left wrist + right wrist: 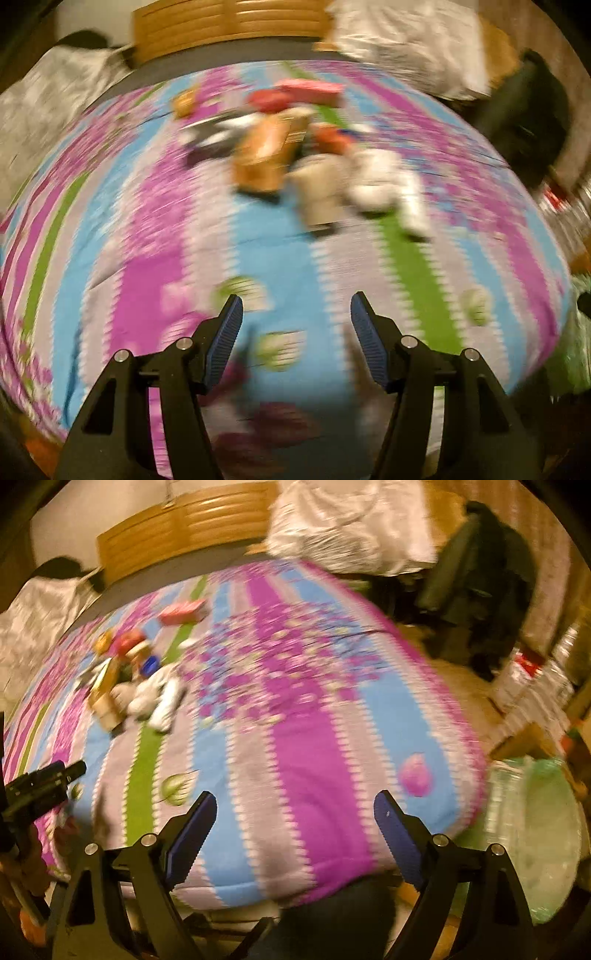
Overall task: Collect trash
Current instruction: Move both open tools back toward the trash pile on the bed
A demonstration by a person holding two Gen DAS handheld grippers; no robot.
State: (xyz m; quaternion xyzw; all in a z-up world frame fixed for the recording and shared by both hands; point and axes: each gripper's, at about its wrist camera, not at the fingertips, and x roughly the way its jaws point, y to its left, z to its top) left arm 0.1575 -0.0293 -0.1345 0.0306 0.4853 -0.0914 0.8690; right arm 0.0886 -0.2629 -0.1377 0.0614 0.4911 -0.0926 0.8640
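Note:
A heap of trash lies on a striped floral bedspread [258,258]. It holds an orange-brown packet [264,155], a beige carton [319,188], crumpled white paper [384,177] and a pink box [310,90]. My left gripper [297,304] hangs open over the bedspread, well short of the heap, nothing between its fingers. In the right wrist view the same heap [136,679] sits far left. My right gripper [295,801] stands open above the bed's near edge, nothing in it. The left gripper [48,779] shows at the left edge. Both views are motion-blurred.
A wooden headboard [229,26] stands behind the bed, with pale pillows [406,40] at the back corners. Dark clothing [480,583] hangs at the right. A translucent green bag [535,823] sits on the floor by the bed's right side, near boxes [524,672].

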